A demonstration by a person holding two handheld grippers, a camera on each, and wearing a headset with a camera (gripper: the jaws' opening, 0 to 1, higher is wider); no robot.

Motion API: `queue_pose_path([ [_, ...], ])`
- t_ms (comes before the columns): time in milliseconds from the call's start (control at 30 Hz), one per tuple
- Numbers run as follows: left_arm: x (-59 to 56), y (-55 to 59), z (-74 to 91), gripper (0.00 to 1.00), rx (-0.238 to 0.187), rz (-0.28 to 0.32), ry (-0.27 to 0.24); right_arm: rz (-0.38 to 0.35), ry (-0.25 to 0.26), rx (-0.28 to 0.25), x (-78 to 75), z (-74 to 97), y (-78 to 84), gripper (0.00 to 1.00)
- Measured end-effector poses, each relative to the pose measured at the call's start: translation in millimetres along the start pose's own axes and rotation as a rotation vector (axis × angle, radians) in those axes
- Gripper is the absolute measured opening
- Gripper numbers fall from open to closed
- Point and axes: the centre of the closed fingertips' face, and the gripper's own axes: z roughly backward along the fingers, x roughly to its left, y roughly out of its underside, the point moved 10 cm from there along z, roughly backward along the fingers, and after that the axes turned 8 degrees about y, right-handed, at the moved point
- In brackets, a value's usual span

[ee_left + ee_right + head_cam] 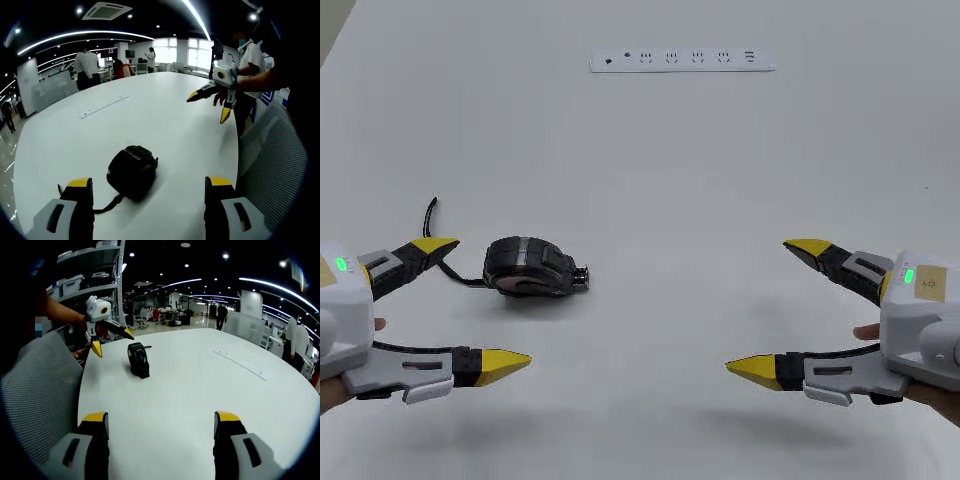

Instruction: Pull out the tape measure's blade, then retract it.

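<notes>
A black tape measure [533,267] lies on the white table [650,170], its blade end pointing right and a black wrist cord trailing off to the left. My left gripper [470,305] is open at the left edge, its far jaw close beside the case and its near jaw in front of it, not touching. In the left gripper view the tape measure [132,170] sits just ahead between the yellow fingertips [80,183]. My right gripper [785,308] is open at the right, well apart from the case. The right gripper view shows the tape measure [138,359] farther off.
A white power strip [682,60] lies flat at the far side of the table. A mesh chair back [40,390] stands by the table's near edge. People stand in the office beyond the table.
</notes>
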Motion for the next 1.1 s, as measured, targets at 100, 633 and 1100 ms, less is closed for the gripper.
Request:
queue_pose_path([
  [100,2.8,-0.3,-1.2,0.88,0.014,-0.009,0.010,0.014,-0.011,0.001,-0.7,-3.4,-1.0,0.87],
  [633,20.5,-2.0,-8.5,0.74,0.105,-0.075,0.077,0.096,-0.085,-0.021,-3.6,-29.2,-10.7,0.78],
  [1100,36.1,-7.3,-18.2,0.57,0.204,-0.127,0.146,0.153,-0.153,-0.039,0.5,-55.3,-18.8,0.67],
])
